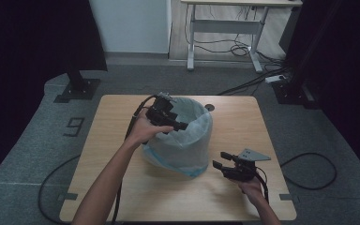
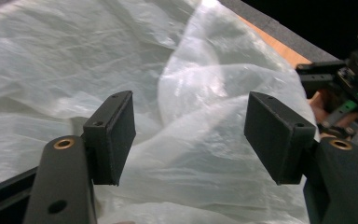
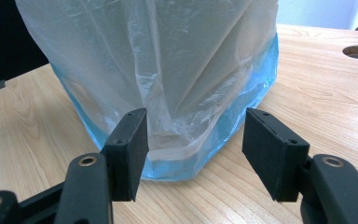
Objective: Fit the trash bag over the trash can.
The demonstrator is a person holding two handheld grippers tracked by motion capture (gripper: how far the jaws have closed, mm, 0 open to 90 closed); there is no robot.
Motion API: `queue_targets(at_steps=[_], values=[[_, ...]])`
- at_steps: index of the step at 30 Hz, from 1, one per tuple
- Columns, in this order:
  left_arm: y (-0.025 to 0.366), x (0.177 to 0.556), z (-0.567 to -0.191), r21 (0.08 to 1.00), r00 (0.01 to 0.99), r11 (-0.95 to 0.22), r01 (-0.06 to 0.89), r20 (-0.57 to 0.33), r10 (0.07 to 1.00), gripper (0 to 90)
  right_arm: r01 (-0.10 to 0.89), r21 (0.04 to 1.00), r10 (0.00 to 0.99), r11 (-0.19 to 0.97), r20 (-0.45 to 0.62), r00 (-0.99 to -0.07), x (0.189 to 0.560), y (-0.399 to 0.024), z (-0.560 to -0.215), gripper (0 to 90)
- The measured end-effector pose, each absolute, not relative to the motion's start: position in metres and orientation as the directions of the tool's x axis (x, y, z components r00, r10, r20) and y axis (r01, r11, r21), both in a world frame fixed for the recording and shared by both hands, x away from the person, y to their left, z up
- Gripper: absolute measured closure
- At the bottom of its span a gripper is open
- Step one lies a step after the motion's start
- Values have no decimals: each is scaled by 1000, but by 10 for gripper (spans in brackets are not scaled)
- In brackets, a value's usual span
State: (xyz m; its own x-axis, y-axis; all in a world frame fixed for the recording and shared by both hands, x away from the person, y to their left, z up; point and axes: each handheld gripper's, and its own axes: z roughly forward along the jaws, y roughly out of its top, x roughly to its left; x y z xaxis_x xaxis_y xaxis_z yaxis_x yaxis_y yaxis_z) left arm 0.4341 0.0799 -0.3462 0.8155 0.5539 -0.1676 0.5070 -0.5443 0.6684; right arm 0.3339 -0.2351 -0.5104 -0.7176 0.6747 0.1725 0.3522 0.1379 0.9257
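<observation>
Bin (image 1: pixel 180 150) mid-table (image 1: pixel 122 187); left claw (image 1: pixel 180 126) seemingly above its rim, right claw (image 1: pixel 219 159) beside it.

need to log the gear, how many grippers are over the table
2. The left gripper is over the rim of the bin lined with a plastic bag, jaws open. The right gripper hangs low to the bin's right, jaws open, pointing at it.

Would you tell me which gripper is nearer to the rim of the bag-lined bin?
Left. The left gripper hovers open at the bin's rim; the right gripper waits open on the table beside the bin's base.
</observation>
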Motion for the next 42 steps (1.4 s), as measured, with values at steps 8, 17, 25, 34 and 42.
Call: queue_targets(at_steps=[8,17,25,34,42], values=[[67,433,-357,621,829,-602,501,-145,540,336,359,921,674,148,172,-718,334,-234,-513,396],[53,436,-364,543,841,-671,505,-136,523,368,358,922,675,146,172,-717,334,-235,-512,395],[52,436,-363,545,839,-668,506,-132,528,353,361,921,678,144,174,-714,334,-237,-513,395],[78,423,-348,670,830,-564,483,-144,539,345,359,923,682,137,175,-711,335,-239,-512,395],[107,404,-336,745,819,-495,446,-116,563,347,360,922,683,140,174,-709,335,-238,-512,394]])
